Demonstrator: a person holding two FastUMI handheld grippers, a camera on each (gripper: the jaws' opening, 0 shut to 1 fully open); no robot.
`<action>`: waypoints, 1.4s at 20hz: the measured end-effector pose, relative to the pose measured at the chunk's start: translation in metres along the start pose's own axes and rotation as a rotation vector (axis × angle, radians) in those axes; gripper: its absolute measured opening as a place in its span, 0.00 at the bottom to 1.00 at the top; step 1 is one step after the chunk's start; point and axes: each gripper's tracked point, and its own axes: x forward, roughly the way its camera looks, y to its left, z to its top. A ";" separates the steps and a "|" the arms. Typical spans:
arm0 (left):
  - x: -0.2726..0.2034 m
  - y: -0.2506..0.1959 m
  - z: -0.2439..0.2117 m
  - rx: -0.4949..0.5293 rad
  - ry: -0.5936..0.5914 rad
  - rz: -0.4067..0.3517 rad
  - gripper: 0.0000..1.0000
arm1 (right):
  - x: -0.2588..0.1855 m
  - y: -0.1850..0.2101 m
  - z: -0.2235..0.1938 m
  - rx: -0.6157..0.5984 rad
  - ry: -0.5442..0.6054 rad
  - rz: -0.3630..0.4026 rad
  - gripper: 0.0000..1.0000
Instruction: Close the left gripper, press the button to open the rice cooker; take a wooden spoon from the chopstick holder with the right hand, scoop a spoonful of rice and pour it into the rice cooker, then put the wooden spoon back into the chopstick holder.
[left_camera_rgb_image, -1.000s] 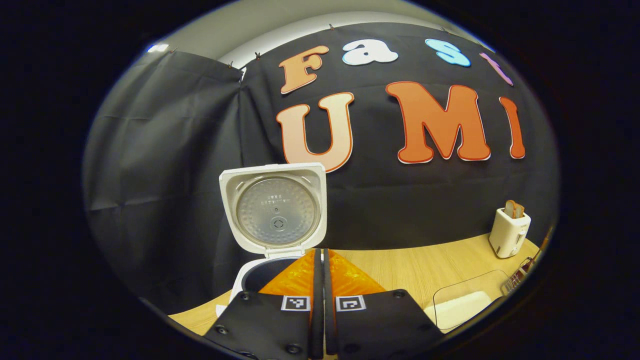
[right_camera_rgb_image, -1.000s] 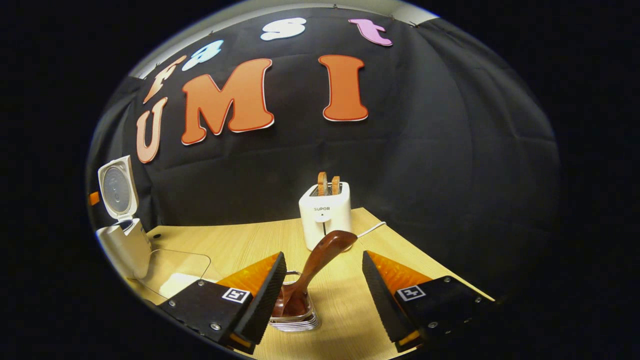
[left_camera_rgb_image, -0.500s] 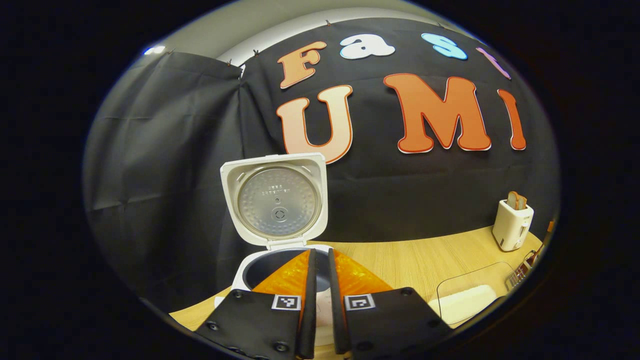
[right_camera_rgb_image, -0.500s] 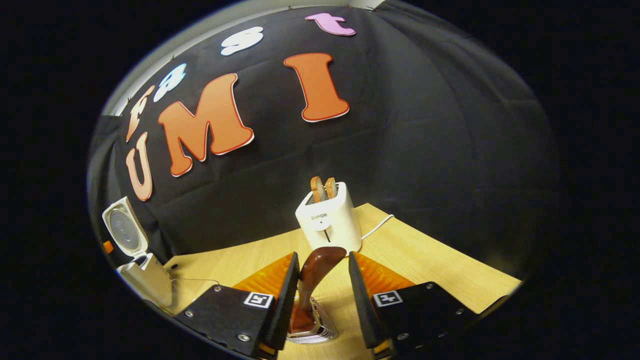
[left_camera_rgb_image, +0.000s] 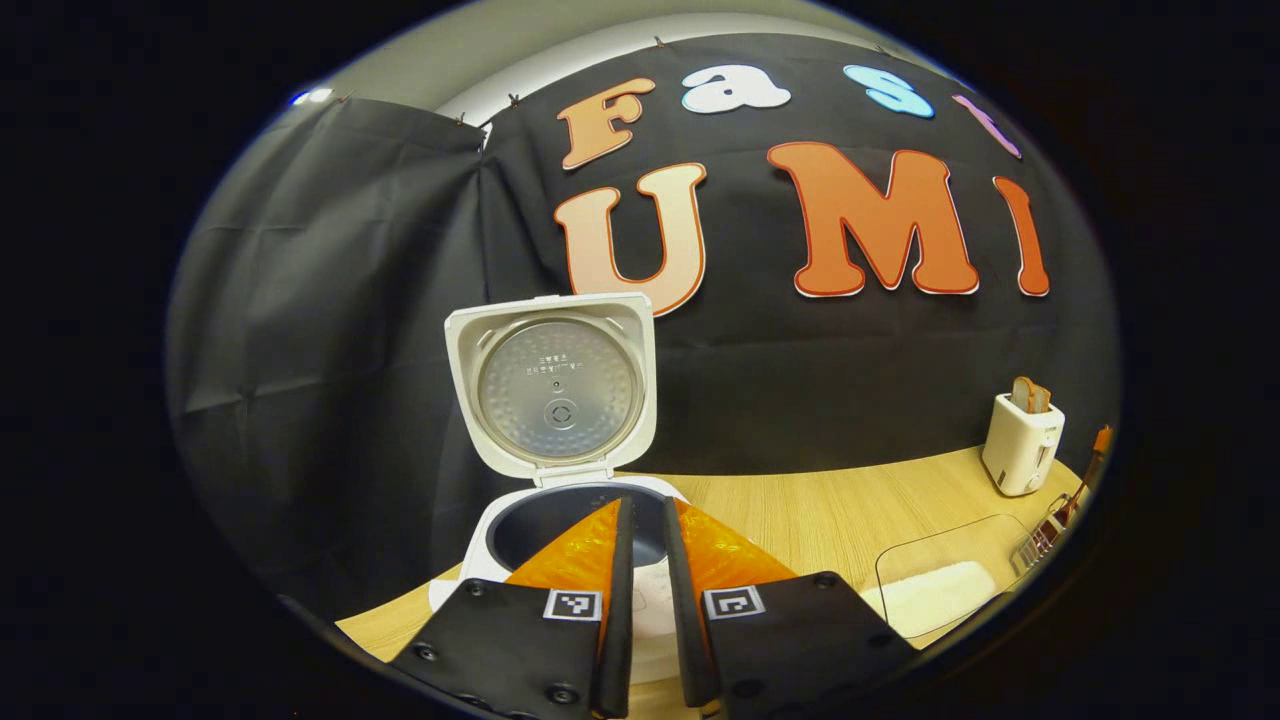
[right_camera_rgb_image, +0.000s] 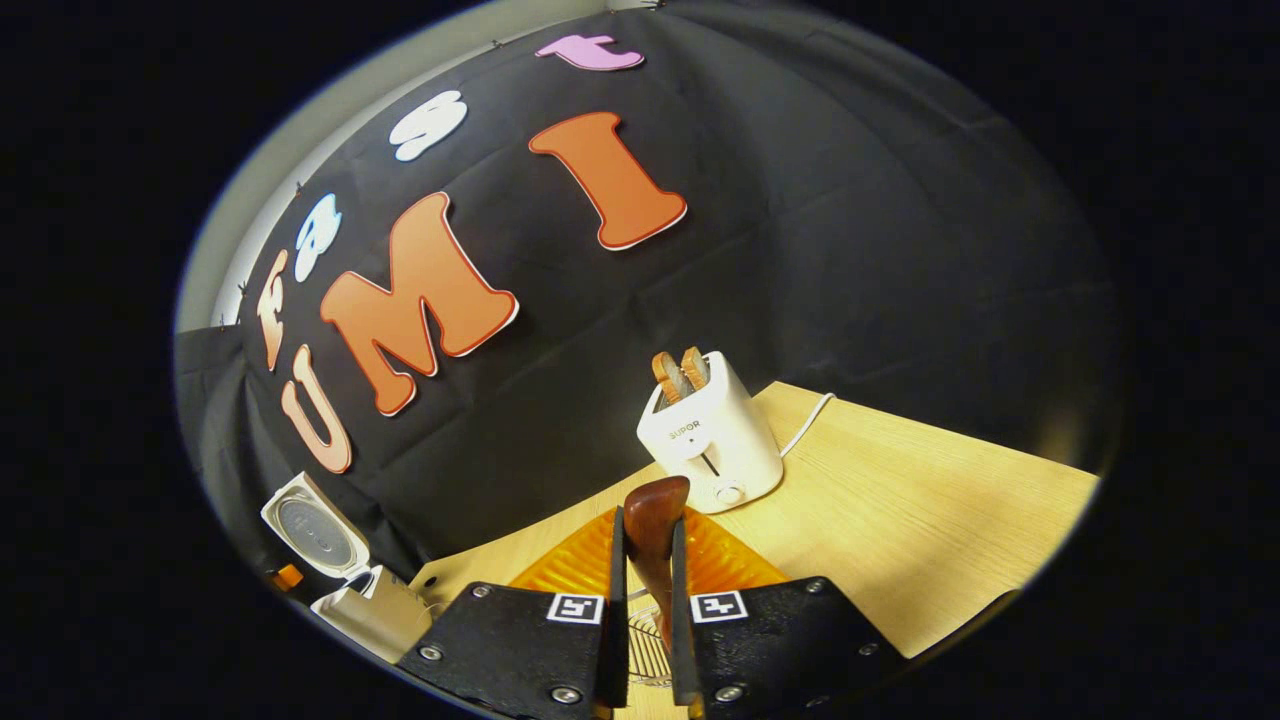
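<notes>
The white rice cooker (left_camera_rgb_image: 560, 535) stands with its lid (left_camera_rgb_image: 555, 385) raised upright and the dark inner pot showing. My left gripper (left_camera_rgb_image: 647, 505) hovers just in front of the pot, its fingers a narrow gap apart with nothing between them. In the right gripper view, my right gripper (right_camera_rgb_image: 648, 515) is shut on the brown handle of the wooden spoon (right_camera_rgb_image: 655, 495), which stands in the wire chopstick holder (right_camera_rgb_image: 645, 655) below. The spoon's bowl is hidden behind the fingers. The cooker (right_camera_rgb_image: 375, 615) appears far left in that view.
A white toaster (right_camera_rgb_image: 712, 440) with two bread slices stands right behind the spoon, its cord trailing right. A clear container with white rice (left_camera_rgb_image: 935, 600) sits on the wooden table (left_camera_rgb_image: 820, 530) between cooker and holder. Black cloth walls the back.
My right gripper went from wide open to shut on the spoon handle and tilted its view. My left gripper's fingers parted slightly, and more of the pot shows.
</notes>
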 end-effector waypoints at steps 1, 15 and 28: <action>-0.001 0.002 -0.001 -0.004 0.000 0.001 0.23 | -0.001 0.002 0.002 -0.011 -0.007 -0.002 0.17; -0.006 0.021 -0.010 -0.017 -0.019 -0.003 0.23 | -0.047 0.111 0.078 -0.177 -0.227 0.134 0.16; -0.009 0.050 -0.031 -0.051 -0.007 0.001 0.24 | -0.032 0.218 -0.024 -0.324 -0.095 0.318 0.16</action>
